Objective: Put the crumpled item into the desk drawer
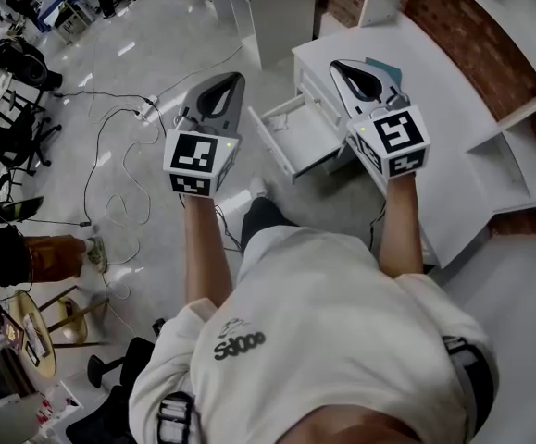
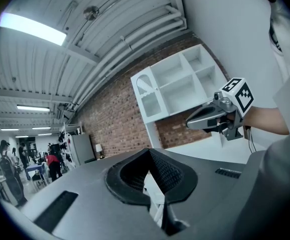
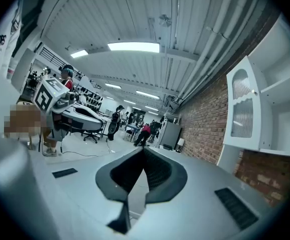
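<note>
The person's white sweatshirt (image 1: 332, 322) fills the lower head view. Both bare forearms extend forward from it, level and parallel.

Left gripper (image 1: 233, 78): held over the floor, to the left of the desk. Its jaws are pressed together, the ribbed pads meeting at the tip, with nothing between them. Its marker cube (image 1: 198, 160) sits just above the hand.

Right gripper (image 1: 337, 65): held over the near edge of the white desk (image 1: 443, 100). Its jaws are also closed tip to tip and carry nothing.

Drawer (image 1: 277, 151): pulled out of the desk front, between the two grippers and below them. The visible part of its interior is bare and white.

Crumpled item: not positively identified. A bluish piece (image 1: 383, 64) lies on the desk top just behind the right gripper and is largely covered by it. I cannot tell whether this is the item.

Surroundings: a brick wall (image 1: 490, 35) with a white shelf unit (image 2: 180, 81) stands behind the desk. Cables (image 1: 110, 183) trail across the floor at left.
</note>
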A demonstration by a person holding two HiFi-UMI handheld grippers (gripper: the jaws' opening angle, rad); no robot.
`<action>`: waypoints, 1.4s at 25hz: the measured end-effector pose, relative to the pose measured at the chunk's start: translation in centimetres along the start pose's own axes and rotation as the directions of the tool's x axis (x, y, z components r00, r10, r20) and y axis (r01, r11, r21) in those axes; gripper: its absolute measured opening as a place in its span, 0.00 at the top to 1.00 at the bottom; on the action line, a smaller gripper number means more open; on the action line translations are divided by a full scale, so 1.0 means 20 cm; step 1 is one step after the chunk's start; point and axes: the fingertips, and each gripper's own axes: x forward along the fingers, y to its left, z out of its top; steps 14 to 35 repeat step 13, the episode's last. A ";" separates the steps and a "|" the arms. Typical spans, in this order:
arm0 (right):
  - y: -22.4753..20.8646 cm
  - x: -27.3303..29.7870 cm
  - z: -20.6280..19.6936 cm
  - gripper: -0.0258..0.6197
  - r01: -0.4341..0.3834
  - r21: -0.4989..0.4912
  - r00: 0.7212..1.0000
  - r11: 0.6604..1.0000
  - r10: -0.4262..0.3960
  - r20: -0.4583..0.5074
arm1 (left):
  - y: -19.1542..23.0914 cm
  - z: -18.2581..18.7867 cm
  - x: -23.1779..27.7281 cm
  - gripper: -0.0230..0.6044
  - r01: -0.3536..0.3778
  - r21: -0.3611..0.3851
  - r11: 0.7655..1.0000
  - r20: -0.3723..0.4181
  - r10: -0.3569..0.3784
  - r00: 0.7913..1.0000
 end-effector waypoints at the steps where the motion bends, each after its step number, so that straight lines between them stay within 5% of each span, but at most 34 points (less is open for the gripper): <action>1: 0.00 0.00 0.00 0.95 -0.001 0.001 1.000 1.000 0.001 -0.001 | 0.00 0.00 0.00 0.94 -0.003 0.000 1.000 -0.002 0.003 1.000; 35: -0.01 0.06 -0.08 0.95 -0.014 0.017 1.000 1.000 0.015 -0.018 | 0.03 -0.05 0.05 0.94 -0.001 0.017 1.000 -0.024 0.001 1.000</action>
